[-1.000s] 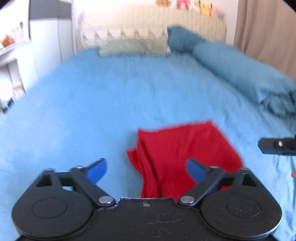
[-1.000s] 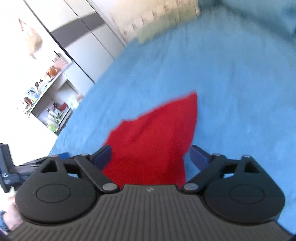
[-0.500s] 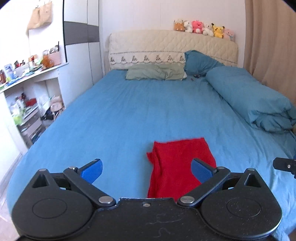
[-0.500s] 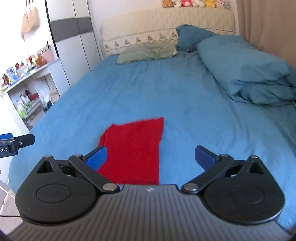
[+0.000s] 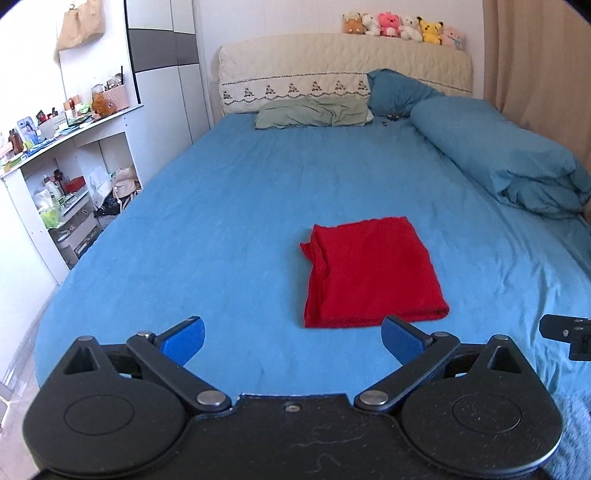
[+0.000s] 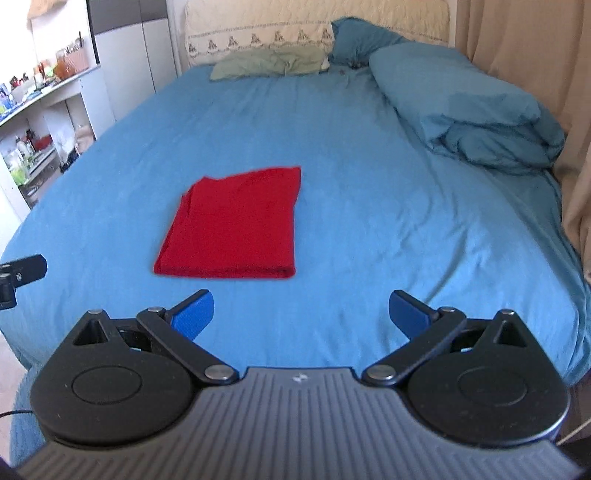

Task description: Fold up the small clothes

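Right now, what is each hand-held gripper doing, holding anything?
Left hand-held gripper: open, holding nothing.
Right hand-held gripper: open, holding nothing.

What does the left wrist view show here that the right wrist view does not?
Only the left wrist view shows the plush toys lined along the headboard top and the bag hanging at upper left. Only the right wrist view shows the curtain running down the bed's right side. Both share the folded red garment lying flat on the blue sheet, the rolled duvet, and open, empty grippers: left gripper, right gripper.
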